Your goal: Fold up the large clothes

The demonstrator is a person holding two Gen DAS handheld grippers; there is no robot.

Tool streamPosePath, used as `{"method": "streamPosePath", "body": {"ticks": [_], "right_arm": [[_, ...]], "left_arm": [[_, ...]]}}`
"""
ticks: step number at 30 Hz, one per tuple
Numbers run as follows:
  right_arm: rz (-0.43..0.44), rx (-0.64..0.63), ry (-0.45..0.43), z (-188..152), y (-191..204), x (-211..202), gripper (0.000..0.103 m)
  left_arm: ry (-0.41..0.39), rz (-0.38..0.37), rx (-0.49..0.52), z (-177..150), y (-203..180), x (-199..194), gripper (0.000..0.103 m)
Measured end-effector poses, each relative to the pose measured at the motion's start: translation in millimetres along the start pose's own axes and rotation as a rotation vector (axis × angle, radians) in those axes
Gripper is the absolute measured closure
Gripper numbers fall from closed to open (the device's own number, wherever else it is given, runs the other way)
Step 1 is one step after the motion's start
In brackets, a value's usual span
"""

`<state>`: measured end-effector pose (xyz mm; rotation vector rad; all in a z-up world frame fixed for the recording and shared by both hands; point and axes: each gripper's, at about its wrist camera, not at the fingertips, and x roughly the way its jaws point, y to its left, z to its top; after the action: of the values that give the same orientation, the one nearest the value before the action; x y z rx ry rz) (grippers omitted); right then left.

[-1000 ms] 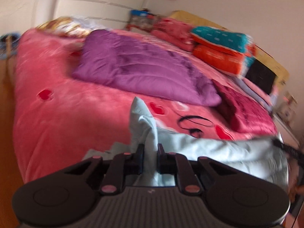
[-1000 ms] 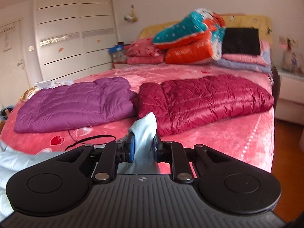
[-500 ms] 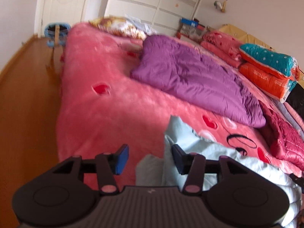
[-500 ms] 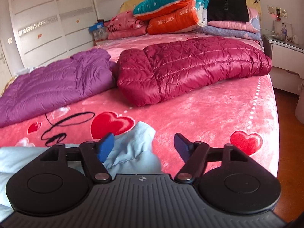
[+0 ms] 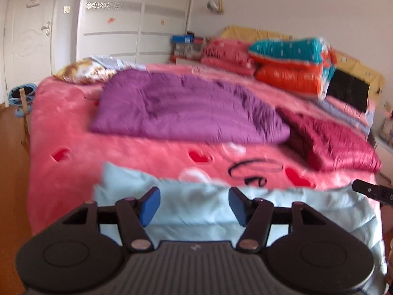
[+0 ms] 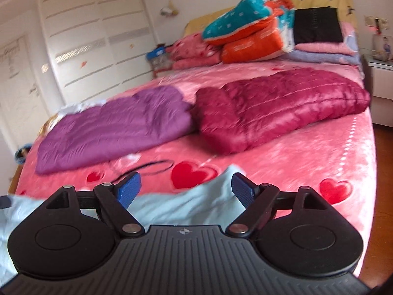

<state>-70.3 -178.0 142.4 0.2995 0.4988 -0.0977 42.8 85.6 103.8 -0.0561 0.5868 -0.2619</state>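
Note:
A pale blue garment (image 5: 196, 206) lies along the near edge of the pink bed (image 5: 137, 157), below both grippers. My left gripper (image 5: 194, 205) hovers over its left part, jaws opening, pads clear of the cloth. My right gripper (image 6: 186, 190) hangs over the garment's (image 6: 186, 204) right corner, jaws opening wide, nothing pressed between them. In the left wrist view the tip of the right gripper shows at the far right. A folded purple down jacket (image 5: 186, 110) and a folded maroon down jacket (image 6: 277, 108) lie side by side further up the bed.
Stacked teal and orange quilts (image 6: 248, 29), pink pillows (image 6: 194, 51) and a black cushion (image 6: 316, 24) sit at the headboard. A white wardrobe (image 5: 130, 17) stands behind the bed. Wooden floor (image 5: 12, 172) lies left of the bed, a white nightstand (image 6: 380, 78) to its right.
Both grippers were shut on raised corners of the pale blue garment; both have let go and spread their jaws. The garment has dropped flat onto the bed edge. The left view has swung right.

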Motion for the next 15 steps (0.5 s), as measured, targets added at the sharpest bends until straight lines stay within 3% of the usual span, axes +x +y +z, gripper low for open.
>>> {"method": "streamPosePath", "body": {"ticks": [6, 15], "right_arm": [[-0.084, -0.126, 0.093, -15, 13, 38, 0.0], [-0.165, -0.095, 0.165, -23, 4, 79, 0.0]], "left_arm": [[0.008, 0.098, 0.052, -17, -10, 37, 0.04], [0.026, 0.106, 0.019, -31, 8, 75, 0.026]]}}
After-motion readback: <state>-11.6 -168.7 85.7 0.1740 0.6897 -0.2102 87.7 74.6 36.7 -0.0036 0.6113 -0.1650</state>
